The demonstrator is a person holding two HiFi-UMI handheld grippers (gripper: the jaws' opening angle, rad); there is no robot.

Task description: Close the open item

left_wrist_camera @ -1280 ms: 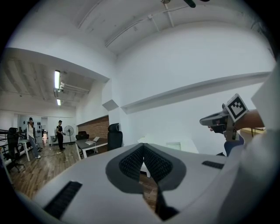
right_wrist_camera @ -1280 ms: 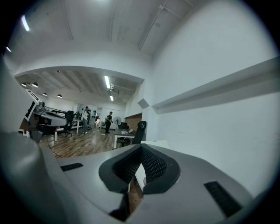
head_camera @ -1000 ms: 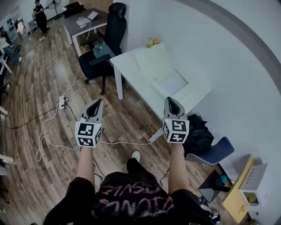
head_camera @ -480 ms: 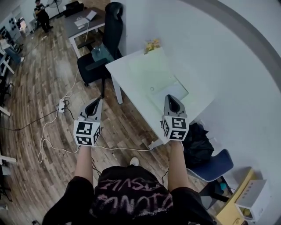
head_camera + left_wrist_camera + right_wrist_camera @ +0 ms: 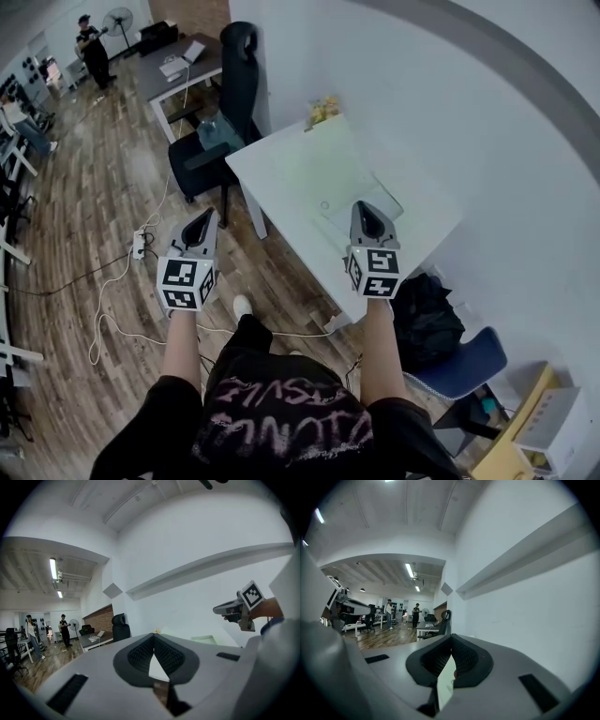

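Not started on the closing, judging by the layout. Standing at the near corner of a white table (image 5: pixel 272 155), holding the left gripper (image 5: pixel 200 230) out over the wood floor (image 5: pixel 103 187) beside the table, jaws clenched tip to tip with nothing between. Holding the right gripper (image 5: pixel 368 223) out so that it lines up over the tabletop in the head view, likewise pinched together and empty. Probably aiming for a pale flat item (image 5: pixel 328 169) lying spread on the tabletop, just past the right gripper's tip. Too washed out to call it a folder, box or book, or to place its hinge. No contact with it from either gripper. Left to do, as a guess: reach in, catch the free flap, fold it over, press flat. Also noting a black chair (image 5: pixel 234 84) by the table's far side and a yellow thing (image 5: pixel 323 108) at its far end, both apart from the item.
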